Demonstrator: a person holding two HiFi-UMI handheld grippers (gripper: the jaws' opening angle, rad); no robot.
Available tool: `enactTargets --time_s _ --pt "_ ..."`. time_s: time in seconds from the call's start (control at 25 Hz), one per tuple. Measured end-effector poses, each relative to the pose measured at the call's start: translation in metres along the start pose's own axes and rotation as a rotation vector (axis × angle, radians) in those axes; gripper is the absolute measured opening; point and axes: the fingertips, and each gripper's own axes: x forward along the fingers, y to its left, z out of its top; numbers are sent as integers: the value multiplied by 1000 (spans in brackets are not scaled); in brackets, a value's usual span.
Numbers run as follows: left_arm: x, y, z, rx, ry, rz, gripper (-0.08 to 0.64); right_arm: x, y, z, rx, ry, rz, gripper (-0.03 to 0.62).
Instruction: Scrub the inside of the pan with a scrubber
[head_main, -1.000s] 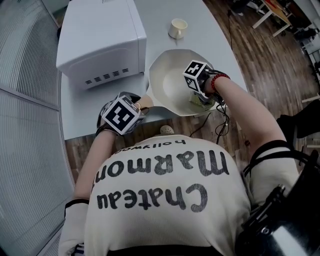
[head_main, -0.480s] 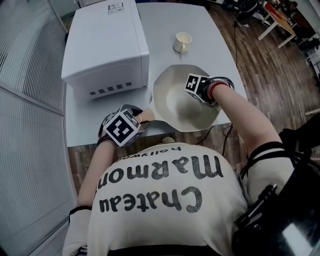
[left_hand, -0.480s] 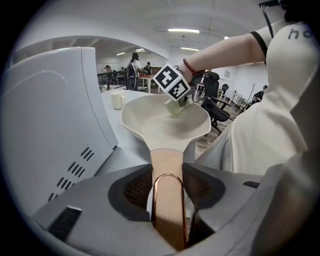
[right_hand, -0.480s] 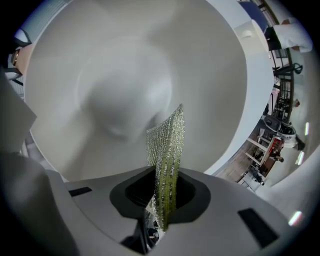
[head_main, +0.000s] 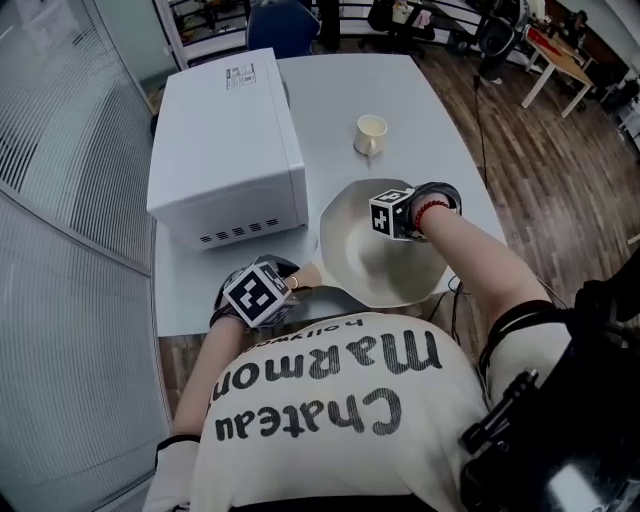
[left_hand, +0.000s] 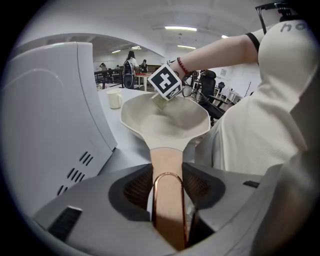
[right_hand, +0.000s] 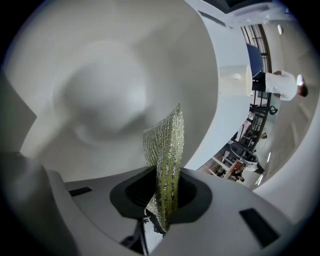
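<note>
A cream pan (head_main: 375, 268) sits at the table's near edge, its tan handle (head_main: 305, 276) pointing left toward the person. My left gripper (head_main: 275, 290) is shut on that handle (left_hand: 167, 170), whose copper hanging loop (left_hand: 168, 200) lies between the jaws. My right gripper (head_main: 385, 225) reaches into the pan's far right side, shut on a green-and-silver mesh scrubber (right_hand: 166, 160). The scrubber (left_hand: 159, 102) stands on edge against the pan's inner wall (right_hand: 100, 95), near the rim.
A white microwave (head_main: 228, 145) stands left of the pan, close to the left gripper. A cream mug (head_main: 370, 133) sits behind the pan. The table edge (head_main: 190, 325) runs just under the handle, with wooden floor (head_main: 540, 180) to the right.
My right gripper has carried the scrubber from the pan's near right side up to its far side, turning as it went. The left gripper keeps its hold on the handle.
</note>
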Motion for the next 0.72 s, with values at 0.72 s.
enactTargets --time_s 0.72 --pt "-88 21 42 16 -537 164 236 -167 3 -52 1122 -1165 -148 52"
